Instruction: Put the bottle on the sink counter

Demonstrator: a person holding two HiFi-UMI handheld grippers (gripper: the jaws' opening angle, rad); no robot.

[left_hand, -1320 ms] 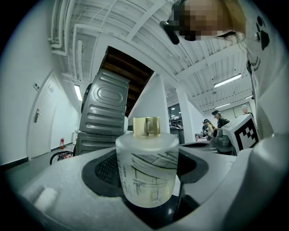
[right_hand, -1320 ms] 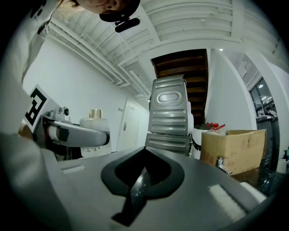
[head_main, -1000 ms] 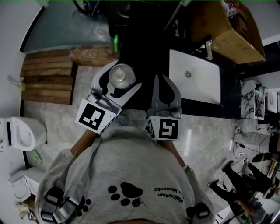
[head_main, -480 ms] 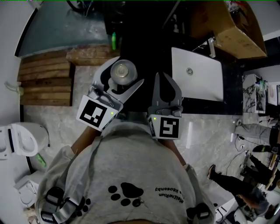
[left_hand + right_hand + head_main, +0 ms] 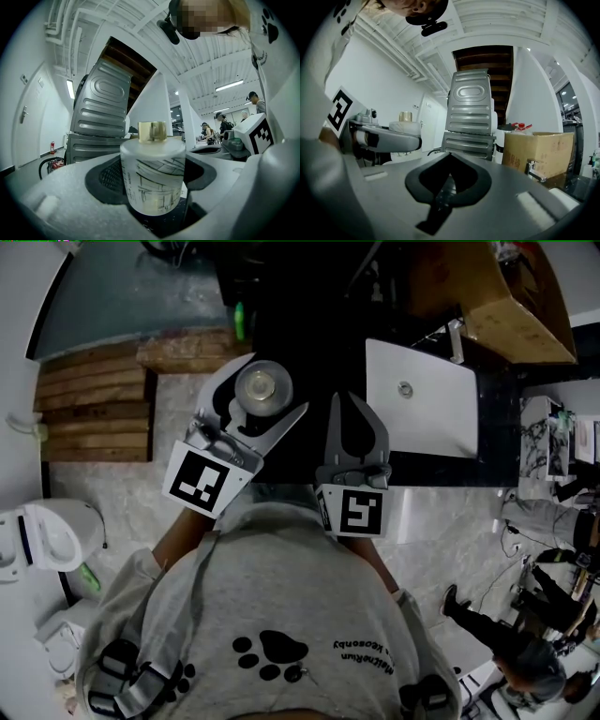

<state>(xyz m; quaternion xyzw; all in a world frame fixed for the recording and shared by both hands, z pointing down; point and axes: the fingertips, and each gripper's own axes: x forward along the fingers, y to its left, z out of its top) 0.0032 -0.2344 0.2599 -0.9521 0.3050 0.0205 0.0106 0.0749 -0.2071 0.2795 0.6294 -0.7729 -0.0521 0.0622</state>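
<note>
The left gripper (image 5: 274, 388) has its two jaws closed against the sides of the bottle (image 5: 262, 387), one on each side of the body, with the marker cube (image 5: 201, 486) at its back end near the person's chest. In the left gripper view the bottle (image 5: 152, 180) fills the gap between the jaws. It is a frosted white cylinder with a line drawing printed on it and a gold cap (image 5: 152, 131), and it stands upright.

From the head view the bottle is seen from above, cap up, over the left edge of the black sink counter (image 5: 309, 343). It is just beside the wooden slats (image 5: 94, 409) and well left of the white basin (image 5: 417, 404). Whether its base touches the counter cannot be told.

The right gripper (image 5: 343, 404) is to the right of the left one, over the counter's front edge between the bottle and the basin. In the right gripper view its jaws (image 5: 449, 157) are pressed together and hold nothing. That view also shows the left gripper and the bottle (image 5: 405, 117) off to the left, and a cardboard box (image 5: 539, 150) to the right.

A faucet (image 5: 457, 338) stands at the far side of the basin, with the cardboard box (image 5: 497, 287) beyond it. A toilet (image 5: 37, 535) is at the far left on the marble floor (image 5: 122, 512). The person's grey shirt (image 5: 272, 615) with a paw print fills the lower part of the head view.
</note>
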